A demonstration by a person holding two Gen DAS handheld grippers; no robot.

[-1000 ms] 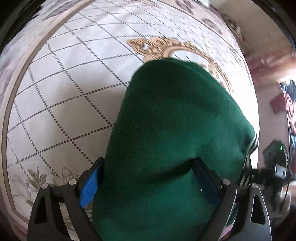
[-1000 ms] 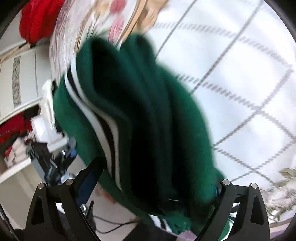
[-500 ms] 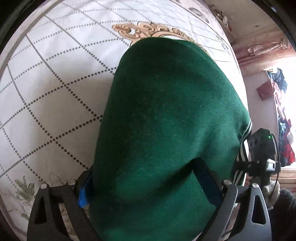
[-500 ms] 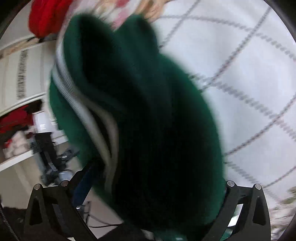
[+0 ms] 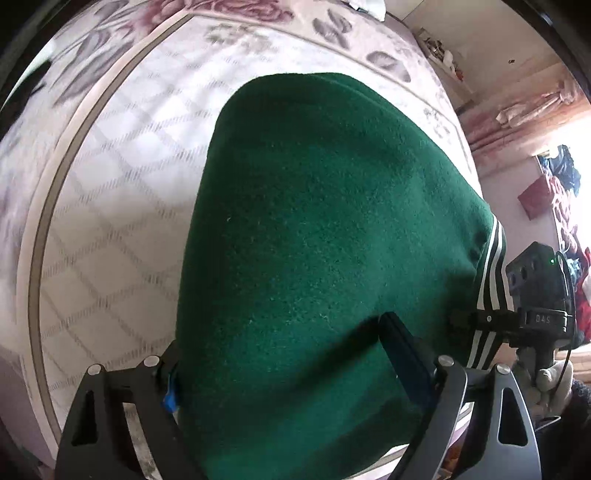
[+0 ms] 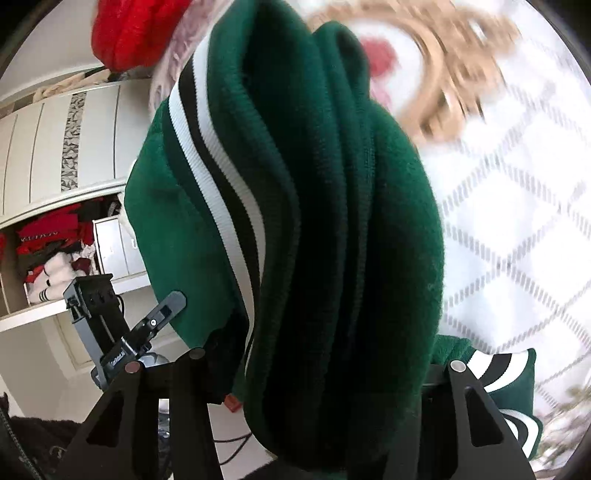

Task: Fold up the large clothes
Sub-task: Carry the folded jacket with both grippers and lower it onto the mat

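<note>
A thick, folded dark green garment point(image 5: 325, 229) with white and black striped ribbing point(image 5: 491, 280) fills the left wrist view above the bedspread point(image 5: 110, 206). My left gripper point(image 5: 284, 343) spans its near end with jaws wide and closing. The right finger point(image 5: 402, 354) dents the cloth and the left finger is mostly hidden under it. In the right wrist view the same garment point(image 6: 332, 221) shows its stacked folds and striped band point(image 6: 218, 177). My right gripper point(image 6: 321, 350) is closing on that bundle, both fingers pressed into its sides.
The bedspread point(image 6: 517, 240) has a diamond grid and a gold ornament point(image 6: 450, 74). Red clothing point(image 6: 129, 33) lies at the bed's far edge. Beyond it stand a white wardrobe point(image 6: 44, 140) and shelves of clothes point(image 6: 55, 240). A gloved hand point(image 5: 550, 384) holds the other gripper at right.
The right jaws have narrowed onto the folded bundle. Both hands have moved, and the garment has come up off the bed with more of the bedspread showing around it.
</note>
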